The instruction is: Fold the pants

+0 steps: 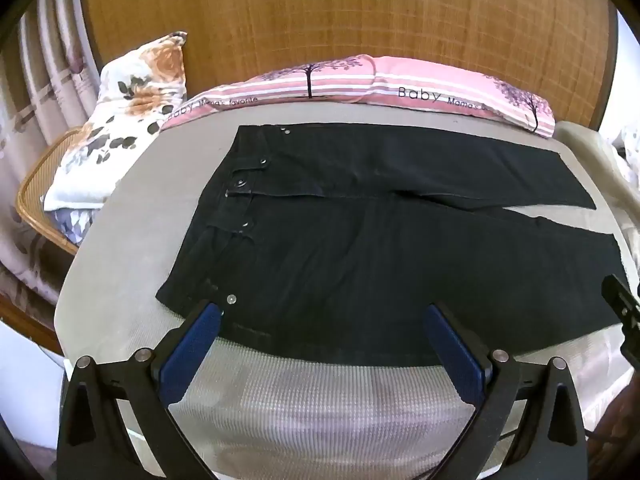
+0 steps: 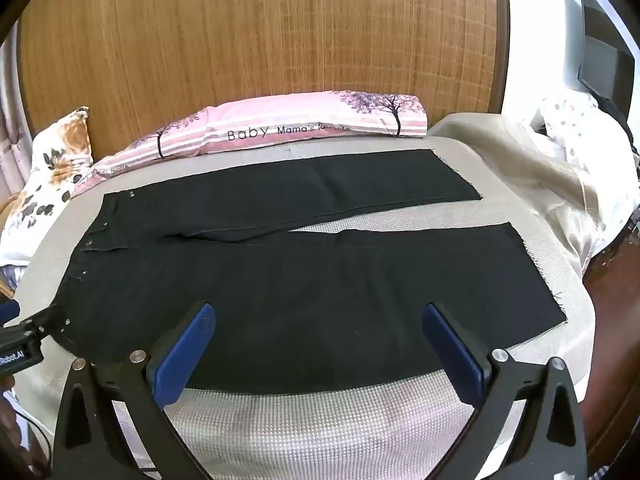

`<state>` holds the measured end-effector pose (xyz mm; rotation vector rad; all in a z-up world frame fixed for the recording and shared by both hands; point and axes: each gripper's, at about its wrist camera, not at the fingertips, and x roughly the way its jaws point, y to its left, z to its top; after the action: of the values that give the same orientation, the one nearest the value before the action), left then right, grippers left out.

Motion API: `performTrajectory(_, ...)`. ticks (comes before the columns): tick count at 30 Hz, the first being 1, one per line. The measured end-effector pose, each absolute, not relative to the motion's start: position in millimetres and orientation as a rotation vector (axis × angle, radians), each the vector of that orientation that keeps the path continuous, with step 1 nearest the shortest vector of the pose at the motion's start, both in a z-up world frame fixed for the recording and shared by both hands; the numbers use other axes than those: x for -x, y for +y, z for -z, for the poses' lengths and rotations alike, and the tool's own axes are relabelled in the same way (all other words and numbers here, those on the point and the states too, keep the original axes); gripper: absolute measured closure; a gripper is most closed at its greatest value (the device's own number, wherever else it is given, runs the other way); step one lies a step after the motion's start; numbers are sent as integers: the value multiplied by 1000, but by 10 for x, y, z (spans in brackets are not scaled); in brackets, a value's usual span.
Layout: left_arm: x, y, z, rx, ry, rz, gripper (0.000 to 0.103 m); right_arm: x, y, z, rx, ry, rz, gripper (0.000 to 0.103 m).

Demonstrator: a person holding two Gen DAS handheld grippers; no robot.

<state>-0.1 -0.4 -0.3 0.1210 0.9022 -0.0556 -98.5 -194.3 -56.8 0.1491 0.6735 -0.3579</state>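
Black pants (image 1: 360,248) lie spread flat and unfolded on a bed (image 1: 132,216), waistband left, both legs stretching right. The left gripper (image 1: 322,316) and right gripper (image 2: 318,316) hover over the near edge, jaws spread wide, holding nothing. No fold has begun.

Left wrist view: low at the bed's (image 1: 132,216) near edge, tilted down along its tongs (image 1: 324,320), over the waistband end of the black pants (image 1: 360,248). Right wrist view: same edge, further along, over the leg ends. Shared: pants, pink pillow (image 2: 288,128), wooden headboard (image 2: 260,40).
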Motion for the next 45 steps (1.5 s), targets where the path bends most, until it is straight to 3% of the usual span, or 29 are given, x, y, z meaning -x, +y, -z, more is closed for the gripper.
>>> performTrajectory(45, 34, 51, 149, -89, 980, 64, 2, 953, -1741, 763, -106, 713, 314, 0)
